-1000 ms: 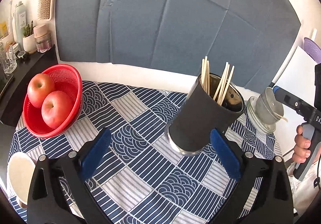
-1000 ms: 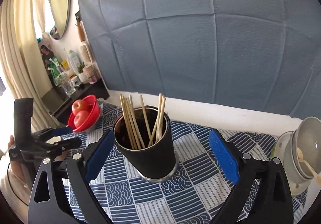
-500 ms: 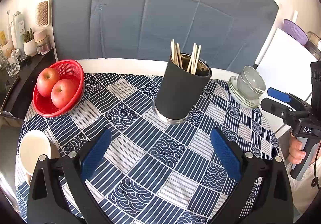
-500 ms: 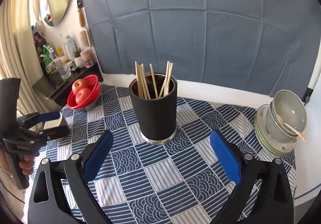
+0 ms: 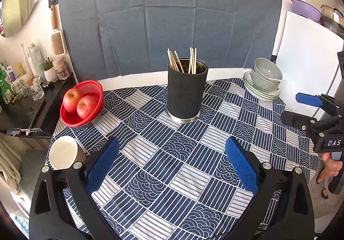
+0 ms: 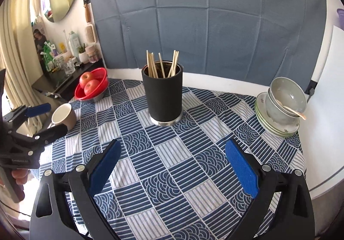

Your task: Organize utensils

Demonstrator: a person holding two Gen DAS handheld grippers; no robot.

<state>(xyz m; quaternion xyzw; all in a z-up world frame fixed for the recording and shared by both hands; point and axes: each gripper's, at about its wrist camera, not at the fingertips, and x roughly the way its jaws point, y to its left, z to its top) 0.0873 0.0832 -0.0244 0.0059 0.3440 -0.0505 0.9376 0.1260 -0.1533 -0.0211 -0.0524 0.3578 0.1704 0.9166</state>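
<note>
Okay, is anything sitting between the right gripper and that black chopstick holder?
Nothing visible. Only bare patterned tablecloth lies between the open right gripper and the chopstick holder. The stacked bowls and mug sit off to either side.

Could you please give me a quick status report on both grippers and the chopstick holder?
Left gripper open, empty. Right gripper open, empty. Chopstick holder upright mid-table, chopsticks inside. Nothing in the way.

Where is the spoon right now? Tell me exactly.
The spoon lies in the top bowl of the stack on the plates, at the table's right edge in both views, right of the chopstick holder.
</note>
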